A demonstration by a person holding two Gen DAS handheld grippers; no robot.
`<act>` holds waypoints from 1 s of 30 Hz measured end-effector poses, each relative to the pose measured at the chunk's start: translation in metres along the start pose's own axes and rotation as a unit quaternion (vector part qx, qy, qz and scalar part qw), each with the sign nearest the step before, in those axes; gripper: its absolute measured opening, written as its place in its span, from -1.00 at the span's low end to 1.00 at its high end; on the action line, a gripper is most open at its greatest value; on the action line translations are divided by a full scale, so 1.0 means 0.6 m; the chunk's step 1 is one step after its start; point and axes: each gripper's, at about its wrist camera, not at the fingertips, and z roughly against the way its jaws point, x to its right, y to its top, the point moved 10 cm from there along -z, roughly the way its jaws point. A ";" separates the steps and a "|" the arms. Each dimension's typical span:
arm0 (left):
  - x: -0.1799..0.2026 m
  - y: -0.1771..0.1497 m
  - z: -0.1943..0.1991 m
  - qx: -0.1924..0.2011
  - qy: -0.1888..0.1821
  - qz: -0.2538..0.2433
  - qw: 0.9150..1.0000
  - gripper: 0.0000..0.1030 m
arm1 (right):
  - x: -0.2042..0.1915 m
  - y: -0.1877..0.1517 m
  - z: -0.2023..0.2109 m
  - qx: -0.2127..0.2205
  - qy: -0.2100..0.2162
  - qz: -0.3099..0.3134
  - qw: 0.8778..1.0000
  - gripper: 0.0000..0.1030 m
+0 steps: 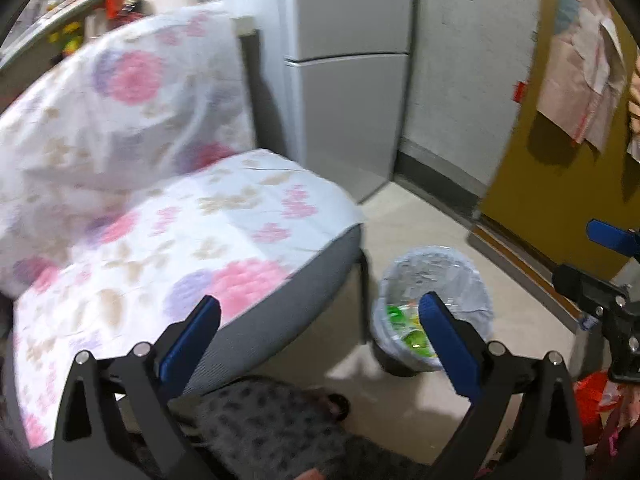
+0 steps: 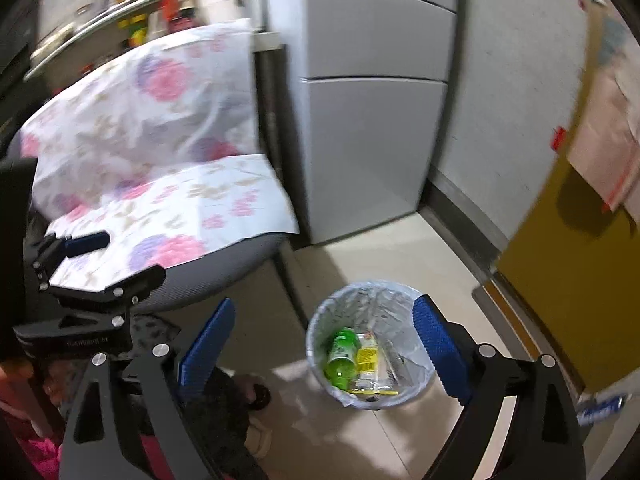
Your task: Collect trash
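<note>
A small trash bin (image 2: 362, 304) lined with a clear bag stands on the floor by the chair; it also shows in the left wrist view (image 1: 436, 268). Inside lie a green bottle (image 2: 341, 354) and a yellow wrapper (image 2: 367, 360). My right gripper (image 2: 324, 340) is open and empty, held above the bin. My left gripper (image 1: 320, 316) is open and empty, over the chair's front edge, left of the bin. The right gripper shows at the right edge of the left wrist view (image 1: 600, 264), and the left gripper at the left of the right wrist view (image 2: 100, 256).
A chair (image 1: 168, 232) with a floral cover stands left. A white fridge (image 2: 372, 120) is behind, a grey wall and a yellow door (image 2: 572, 280) to the right. A shelf (image 1: 72, 4) with items is at top left. The person's patterned legs and slipper (image 2: 256, 396) are below.
</note>
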 end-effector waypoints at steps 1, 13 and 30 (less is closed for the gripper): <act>-0.016 -0.003 0.017 0.002 0.023 0.002 1.000 0.87 | -0.015 0.004 0.009 0.000 0.015 0.007 1.000 0.75; -0.121 -0.057 0.152 0.008 0.093 0.072 0.993 0.87 | -0.093 0.020 0.082 0.009 0.086 0.047 0.995 0.77; -0.138 -0.079 0.156 -0.007 0.105 0.084 0.991 0.87 | -0.100 0.020 0.089 0.014 0.074 0.060 0.995 0.77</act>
